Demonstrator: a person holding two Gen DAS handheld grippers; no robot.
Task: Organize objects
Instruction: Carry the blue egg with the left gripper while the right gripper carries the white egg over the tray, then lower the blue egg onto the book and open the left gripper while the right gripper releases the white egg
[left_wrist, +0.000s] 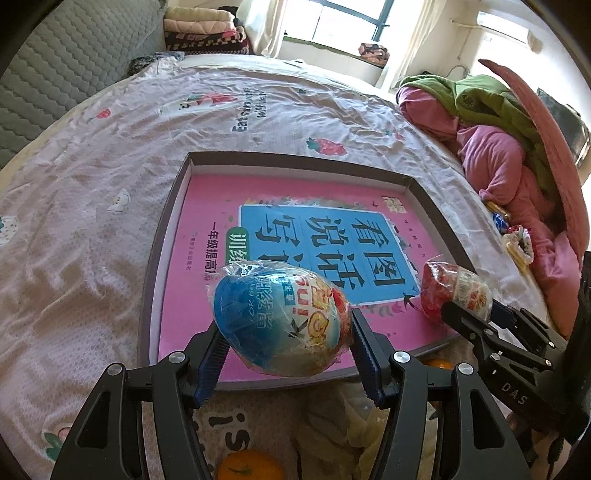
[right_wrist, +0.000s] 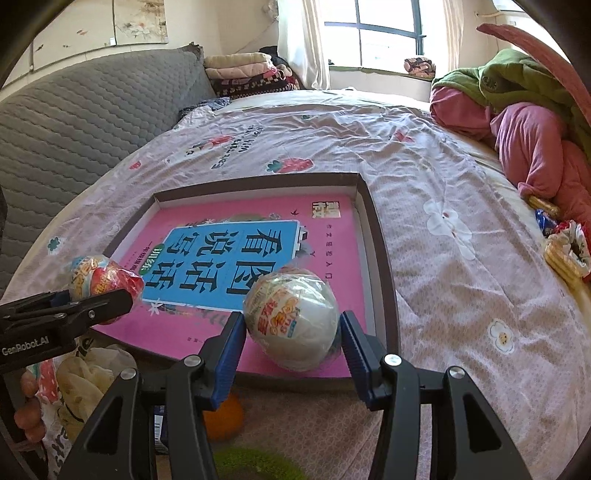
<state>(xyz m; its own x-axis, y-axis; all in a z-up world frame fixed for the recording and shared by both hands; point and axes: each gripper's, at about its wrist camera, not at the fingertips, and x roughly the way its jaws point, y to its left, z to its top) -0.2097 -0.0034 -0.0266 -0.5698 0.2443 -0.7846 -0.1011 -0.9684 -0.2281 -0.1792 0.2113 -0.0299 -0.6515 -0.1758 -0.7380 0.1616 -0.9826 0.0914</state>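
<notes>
Two wrapped toy eggs carried over a shallow box (left_wrist: 166, 236) lying on the bed (left_wrist: 92, 177), a pink book (left_wrist: 207, 206) flat inside it. Left gripper (left_wrist: 284, 332) clamped on the blue egg (left_wrist: 280, 317), pads pressing both sides through the crinkled wrap; right gripper (right_wrist: 293, 328) clamped likewise on the white egg (right_wrist: 291, 317), above the box's near right corner. Probably the placing step: both eggs to be set down on the book. Best lowered until each egg rests on the cover before letting go, since a round egg on a slick cover will likely roll. Worth keeping the two apart, and clear of the box wall. Oranges (left_wrist: 251, 465) near the front edge, outside the box, apparently yet to be sorted.
</notes>
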